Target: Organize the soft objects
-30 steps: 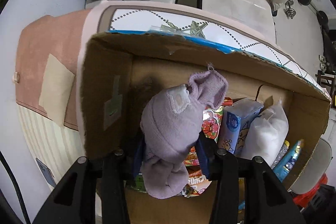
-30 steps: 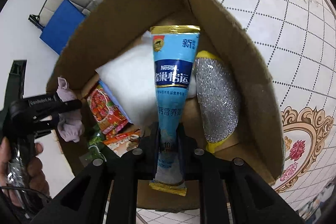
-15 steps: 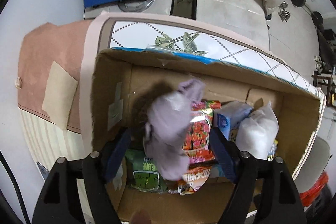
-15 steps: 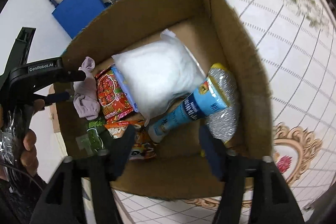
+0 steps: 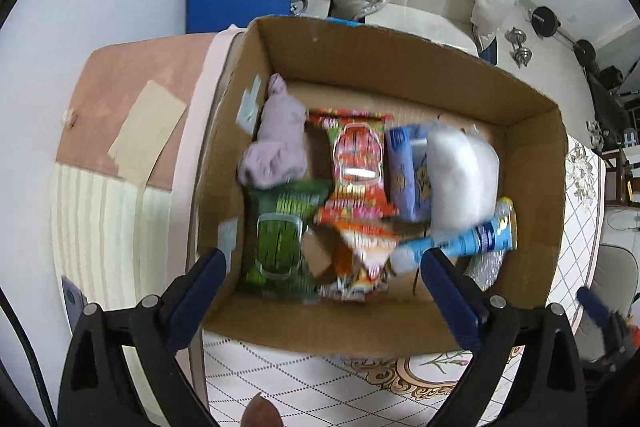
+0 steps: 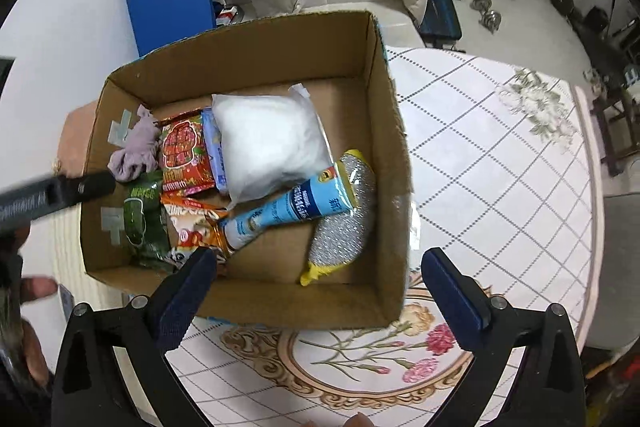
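Hovering over cardboard box (image 6: 384,155) with left gripper (image 5: 324,279) and right gripper (image 6: 320,279) spread wide, empty; lilac sock (image 5: 280,143) in far-left corner, blue Nestlé sachet (image 6: 288,211) across silver pouch (image 6: 344,223); drop-off step likely done, next needing another soft item.

An open cardboard box (image 6: 384,163) sits on the patterned tablecloth and holds the soft items: a crumpled lilac sock (image 5: 280,143) in the far-left corner, a red snack packet (image 5: 356,163) beside it, a green packet (image 5: 280,243) and an orange packet (image 5: 364,255) nearer the front. A white pillow-like pouch (image 6: 272,143) lies over a blue tissue pack (image 5: 404,175). A light-blue Nestlé stick sachet (image 6: 288,211) lies diagonally, resting on a silver glitter pouch with yellow ends (image 6: 344,231) by the right wall.
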Demonstrator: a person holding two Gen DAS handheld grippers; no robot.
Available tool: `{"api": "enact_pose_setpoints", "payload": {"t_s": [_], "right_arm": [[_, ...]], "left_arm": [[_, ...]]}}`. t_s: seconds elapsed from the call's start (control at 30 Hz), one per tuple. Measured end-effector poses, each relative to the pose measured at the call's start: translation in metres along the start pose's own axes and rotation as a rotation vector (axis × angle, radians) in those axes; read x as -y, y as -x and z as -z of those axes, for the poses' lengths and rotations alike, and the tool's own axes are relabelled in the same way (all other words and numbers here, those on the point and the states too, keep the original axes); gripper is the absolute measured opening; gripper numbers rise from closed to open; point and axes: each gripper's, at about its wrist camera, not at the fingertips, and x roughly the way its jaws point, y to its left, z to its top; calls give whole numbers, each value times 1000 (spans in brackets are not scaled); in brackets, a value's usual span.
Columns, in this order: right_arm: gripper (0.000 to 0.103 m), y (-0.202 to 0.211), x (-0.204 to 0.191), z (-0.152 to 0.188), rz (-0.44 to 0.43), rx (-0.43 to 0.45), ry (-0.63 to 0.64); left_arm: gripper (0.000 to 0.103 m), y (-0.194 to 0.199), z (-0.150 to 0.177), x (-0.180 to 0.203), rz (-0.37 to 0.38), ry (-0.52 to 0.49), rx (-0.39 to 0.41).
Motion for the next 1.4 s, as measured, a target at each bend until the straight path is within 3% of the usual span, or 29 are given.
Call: {"api": "enact_pose_setpoints", "payload": {"t_s": [0.23, 0.63, 0.87, 1.1, 1.4], "right_arm": [[103, 18, 2, 14, 39, 53, 37], [103, 50, 16, 30, 49, 96, 31], [103, 128, 25, 59, 5, 197, 37], [103, 210, 29, 96, -24, 298, 60], [103, 291, 27, 138, -1, 404, 96]], "left_arm": [[101, 22, 44, 10, -43, -19, 85], [101, 65, 74, 31, -67, -59, 184], [101, 129, 107, 50, -77, -105, 292], [101, 199, 148, 56, -39, -102, 390], [101, 252, 188, 61, -12, -120, 459]]}}
